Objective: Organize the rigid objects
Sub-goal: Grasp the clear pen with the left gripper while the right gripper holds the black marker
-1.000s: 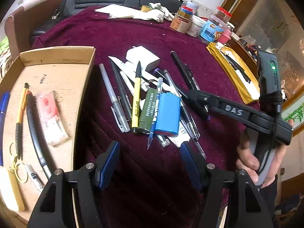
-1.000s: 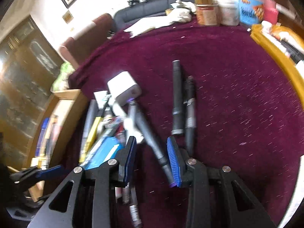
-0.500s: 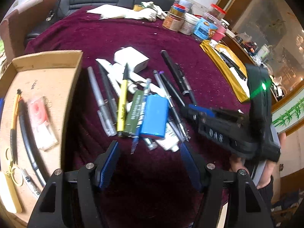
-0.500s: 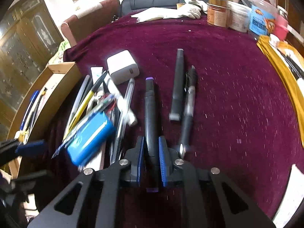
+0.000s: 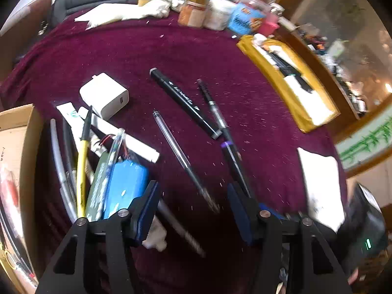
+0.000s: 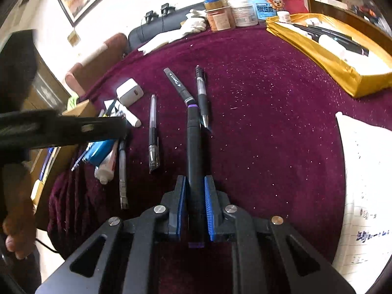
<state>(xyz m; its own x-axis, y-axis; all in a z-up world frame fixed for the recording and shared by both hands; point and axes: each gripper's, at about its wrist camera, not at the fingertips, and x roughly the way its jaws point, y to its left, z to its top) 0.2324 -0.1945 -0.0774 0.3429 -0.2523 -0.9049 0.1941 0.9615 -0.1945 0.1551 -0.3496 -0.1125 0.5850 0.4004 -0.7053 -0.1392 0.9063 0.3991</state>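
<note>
Pens and small items lie jumbled on a maroon cloth (image 5: 196,49). My right gripper (image 6: 194,196) is shut on a dark marker with purple ends (image 6: 193,142), which sticks out forward over the cloth. That marker (image 5: 235,161) also shows beside my left gripper's right finger. My left gripper (image 5: 193,210) hangs over the cloth with its jaws closing. A clear pen with a black grip (image 5: 181,156) runs down between them, and the pads do not touch it. A blue battery pack (image 5: 125,188) and a yellow pen (image 5: 82,166) lie just left of it.
A white charger (image 5: 104,95), a black marker (image 5: 183,100) and a black gel pen (image 5: 215,112) lie further back. A cardboard box (image 5: 14,134) stands at the left, a yellow tray (image 5: 289,83) at the right, jars (image 5: 220,12) at the back, white paper (image 5: 321,183) near right.
The right gripper shut on the purple-ended marker and drew it back out of the pile. The left gripper slid right over the pens, and its jaws narrowed.
</note>
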